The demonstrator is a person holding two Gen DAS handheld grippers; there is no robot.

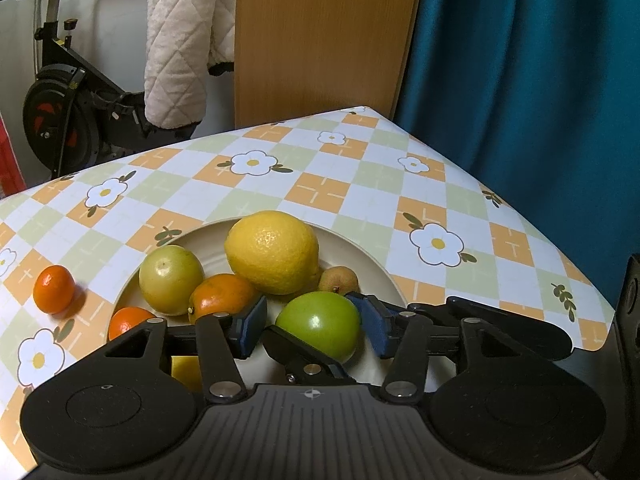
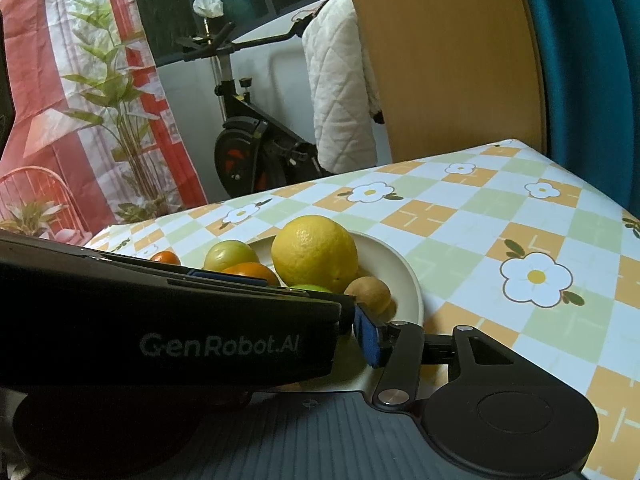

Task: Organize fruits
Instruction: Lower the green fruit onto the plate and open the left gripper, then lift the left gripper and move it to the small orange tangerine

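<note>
A cream plate point(image 1: 376, 276) on the flowered table holds a big yellow lemon point(image 1: 272, 252), a pale green fruit point(image 1: 170, 280), an orange point(image 1: 222, 296), a second orange point(image 1: 128, 320), a small brown fruit point(image 1: 340, 280) and a green apple point(image 1: 320, 326). My left gripper point(image 1: 314, 326) is over the plate, its blue pads on either side of the green apple with a gap on the left. A loose mandarin point(image 1: 54, 288) lies on the table left of the plate. In the right wrist view the left gripper's body point(image 2: 168, 320) hides my right gripper's left finger; only its right pad point(image 2: 370, 338) shows, by the plate point(image 2: 408, 280), lemon point(image 2: 314, 256) and brown fruit point(image 2: 368, 294).
The table's far edge and right corner point(image 1: 360, 110) are close behind the plate. Beyond stand a wooden panel point(image 1: 320, 40), a teal curtain point(image 1: 520, 80), an exercise bike point(image 1: 68, 112) and a white quilted jacket point(image 1: 184, 40).
</note>
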